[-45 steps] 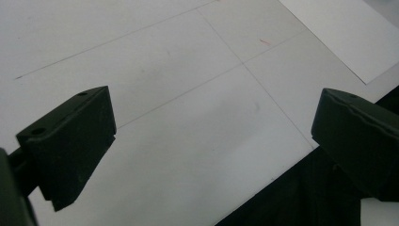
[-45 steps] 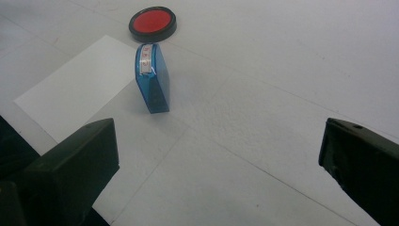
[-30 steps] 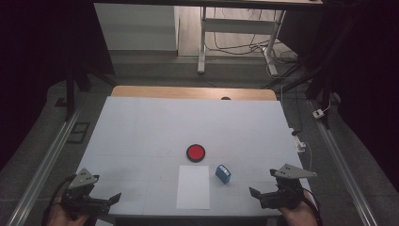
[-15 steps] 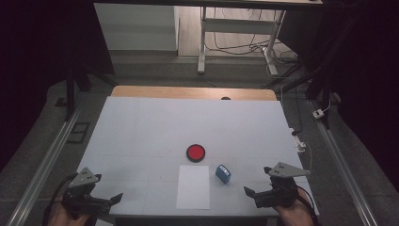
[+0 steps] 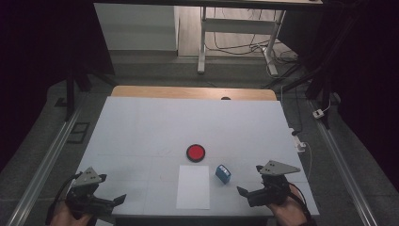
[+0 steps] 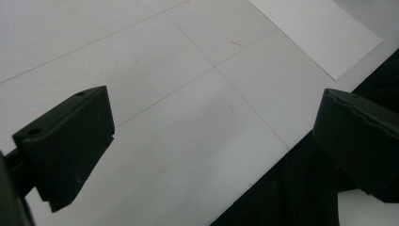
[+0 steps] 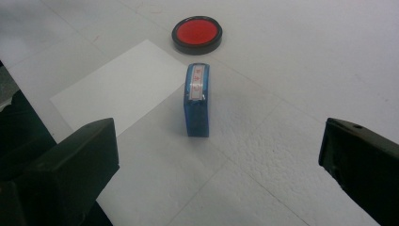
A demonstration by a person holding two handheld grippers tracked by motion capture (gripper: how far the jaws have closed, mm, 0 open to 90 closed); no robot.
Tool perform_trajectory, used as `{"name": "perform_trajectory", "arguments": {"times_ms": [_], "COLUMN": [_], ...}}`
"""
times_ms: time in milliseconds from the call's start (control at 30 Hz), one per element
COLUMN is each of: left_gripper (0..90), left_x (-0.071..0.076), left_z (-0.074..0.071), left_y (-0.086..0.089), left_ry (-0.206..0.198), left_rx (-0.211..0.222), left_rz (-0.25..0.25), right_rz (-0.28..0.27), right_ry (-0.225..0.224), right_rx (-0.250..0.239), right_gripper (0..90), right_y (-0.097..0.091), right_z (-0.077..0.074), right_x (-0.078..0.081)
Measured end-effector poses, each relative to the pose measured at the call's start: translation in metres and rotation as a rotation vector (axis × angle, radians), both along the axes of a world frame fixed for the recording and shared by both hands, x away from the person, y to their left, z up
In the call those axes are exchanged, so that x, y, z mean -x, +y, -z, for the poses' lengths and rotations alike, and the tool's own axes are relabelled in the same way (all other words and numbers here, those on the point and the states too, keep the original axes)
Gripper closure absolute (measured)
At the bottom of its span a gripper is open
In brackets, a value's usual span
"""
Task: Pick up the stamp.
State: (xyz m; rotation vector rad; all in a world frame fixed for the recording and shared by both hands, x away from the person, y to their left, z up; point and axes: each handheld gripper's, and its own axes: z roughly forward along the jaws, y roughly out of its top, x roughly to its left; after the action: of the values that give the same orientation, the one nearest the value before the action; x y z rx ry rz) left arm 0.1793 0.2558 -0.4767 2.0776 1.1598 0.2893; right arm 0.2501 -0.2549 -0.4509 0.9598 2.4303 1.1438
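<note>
Approach stage, nothing gripped yet. High view: right gripper [image 5: 246, 193] sits low right of centre on the white table [image 5: 141, 127], its jaws aimed toward the middle of the frame at a small blue stamp [image 5: 223, 173], which stands on edge just right of a blank white paper sheet [image 5: 193, 187]. Gripper and stamp are near but apart. Round red ink pad [image 5: 195, 152] in a black case lies just above the sheet, at mid-frame. Right gripper view: jaws spread wide at the bottom corners, nothing between them; blue stamp [image 7: 196, 100] stands in the centre of the frame, its long side running away from the camera, a pale label with red marks on its top edge; ink pad [image 7: 197, 34] beyond it at the top, paper sheet [image 7: 117, 87] to its left, its edge close by the stamp, contact not clear. Left gripper [image 5: 117, 201] rests at lower left of the high view, well apart from everything; left gripper view shows its jaws wide apart over bare table near the front edge, corner of the sheet [image 6: 315, 33] at upper right. Judgement: the step in hand is the reach for the stamp. Next move calls for advancing the right gripper until the jaws straddle the stamp's two broad faces, then closing squarely so the narrow body does not tip over.
</note>
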Motion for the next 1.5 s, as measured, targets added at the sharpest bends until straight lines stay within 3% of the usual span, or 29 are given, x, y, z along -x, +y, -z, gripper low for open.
{"name": "perform_trajectory", "arguments": {"times_ms": [200,500,700,1000,1167,1500], "left_gripper": [0.9,1.2,1.3,1.3,1.5,1.6], "left_x": [0.000,0.000,0.000,0.000,-0.001,-0.002], "left_z": [0.001,0.001,0.001,0.001,0.001,0.001], "left_y": [0.002,0.001,0.001,0.002,0.001,0.001], "left_ry": [0.003,-0.002,-0.003,-0.005,-0.002,0.004], "left_rx": [0.024,0.010,0.016,0.021,0.016,0.020], "left_rz": [-0.001,0.007,0.006,0.005,0.006,0.011], "right_rz": [-0.005,-0.005,-0.001,-0.026,-0.027,-0.039], "right_ry": [0.013,0.015,0.026,0.041,0.066,0.065], "right_rx": [0.007,0.044,0.032,0.092,0.092,0.152], "right_gripper": [0.0,0.0,0.0,0.0,0.0,0.0], "right_y": [0.006,0.021,0.028,0.042,0.049,0.063], "right_z": [0.000,0.005,0.006,0.011,0.017,0.029], "right_x": [-0.004,-0.013,-0.017,-0.029,-0.035,-0.047]}}
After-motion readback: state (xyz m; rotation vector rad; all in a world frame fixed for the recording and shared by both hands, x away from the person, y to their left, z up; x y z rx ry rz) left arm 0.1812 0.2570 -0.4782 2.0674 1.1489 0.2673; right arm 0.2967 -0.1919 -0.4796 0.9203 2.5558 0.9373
